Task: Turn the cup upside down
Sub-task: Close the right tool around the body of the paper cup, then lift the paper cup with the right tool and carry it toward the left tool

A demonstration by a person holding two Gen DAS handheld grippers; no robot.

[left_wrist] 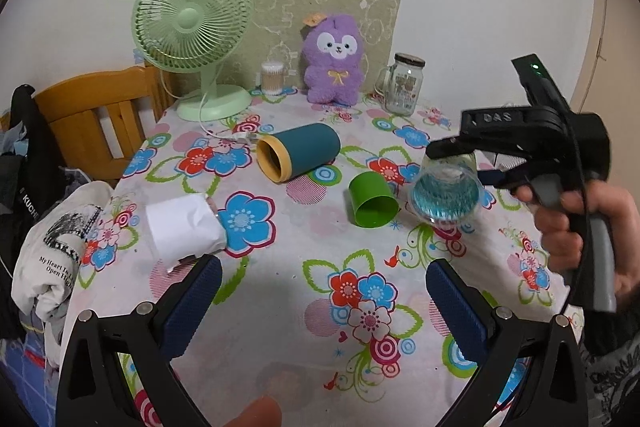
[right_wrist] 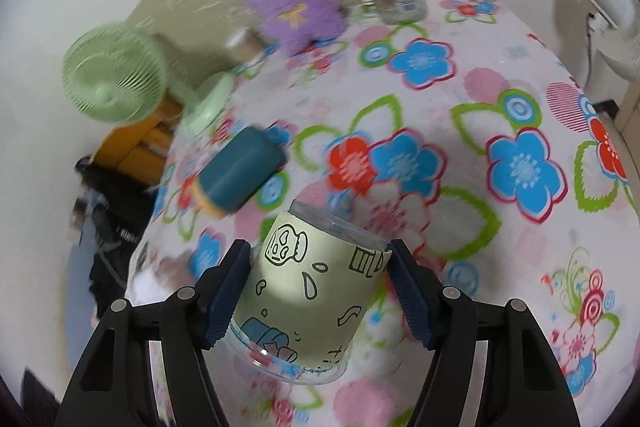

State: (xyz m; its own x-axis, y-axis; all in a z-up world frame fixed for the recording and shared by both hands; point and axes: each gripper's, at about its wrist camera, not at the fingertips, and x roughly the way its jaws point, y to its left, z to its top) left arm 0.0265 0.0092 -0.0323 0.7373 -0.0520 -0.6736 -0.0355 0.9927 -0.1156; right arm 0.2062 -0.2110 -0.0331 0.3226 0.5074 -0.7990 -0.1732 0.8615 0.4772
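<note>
Right gripper [right_wrist: 318, 287] has its jaws pinching the clear cup [right_wrist: 308, 291], tilted in the air above the floral surface [right_wrist: 460, 211]. Left gripper [left_wrist: 324, 303] hovers with jaws spread wide, nothing between them. Green cup [left_wrist: 372, 201] and teal cup [left_wrist: 298, 157] lie tipped over nearby.

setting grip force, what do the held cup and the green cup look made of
Held cup: seemingly clear thin plastic, glossy, see-through at rim and base, with a matte printed sleeve, likely paper. Green cup: opaque plastic by its look, smooth with a soft sheen. The right claw clamps the held cup.
</note>
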